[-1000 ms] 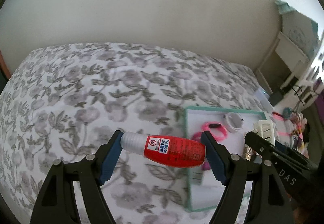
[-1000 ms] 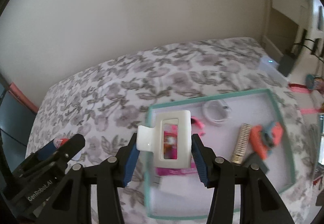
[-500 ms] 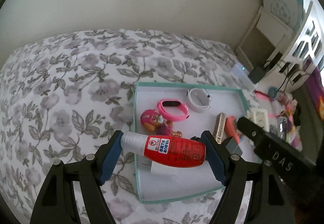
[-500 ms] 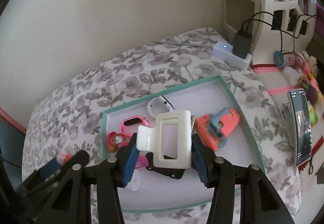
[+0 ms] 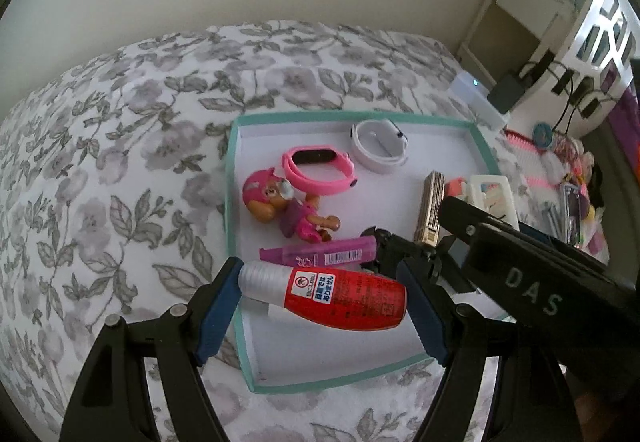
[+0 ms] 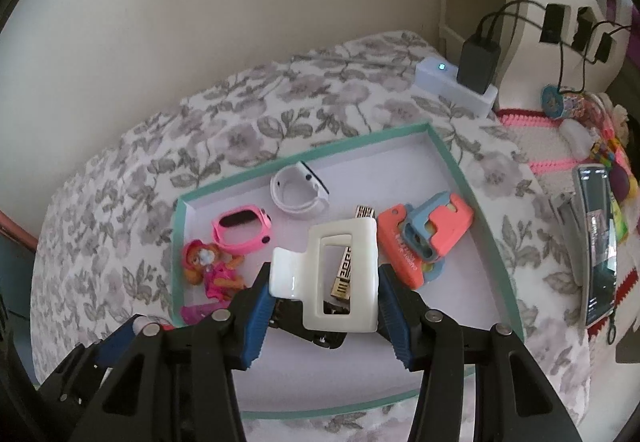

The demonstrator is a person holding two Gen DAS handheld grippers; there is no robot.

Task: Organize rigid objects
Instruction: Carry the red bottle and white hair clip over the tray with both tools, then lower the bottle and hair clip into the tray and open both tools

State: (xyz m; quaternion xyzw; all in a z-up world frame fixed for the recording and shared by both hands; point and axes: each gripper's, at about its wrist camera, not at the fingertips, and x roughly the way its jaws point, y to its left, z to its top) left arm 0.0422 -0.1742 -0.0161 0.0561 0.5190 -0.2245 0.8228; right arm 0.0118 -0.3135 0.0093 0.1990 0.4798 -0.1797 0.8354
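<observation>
2 grippers were each clamped on a load above the teal-rimmed tray point(image 5: 234, 178): the left gripper point(image 5: 322, 306) held the red bottle point(image 5: 332, 294) lengthwise between its blue pads, and the right gripper point(image 6: 326, 302) held the white hair claw point(image 6: 340, 278) across its body. Compared with 1 second earlier, both had travelled from over the floral bedspread point(image 5: 120, 162) to positions over the tray, and both had tilted further downward, so the tray interior filled the centre of each view. This placed both items above the container, and release appeared to be the next step. In the left wrist view, the bottle hung over the lower left corner of the tray, with its silver cap end crossing the left rim; a drop from there risked landing on the edge. Open white floor lay at the lower centre of that frame, below the purple marker point(image 5: 320, 254). Occupied zones were the upper half: the pink band point(image 5: 320, 172), the white band point(image 5: 380, 148), the toy figure point(image 5: 280, 206) and the gold comb point(image 5: 430, 208). In the right wrist view, the hair claw hung over the comb and a black object, with the coral tool point(image 6: 424, 238) just right of it; clear floor remained at the lower right of the tray.
</observation>
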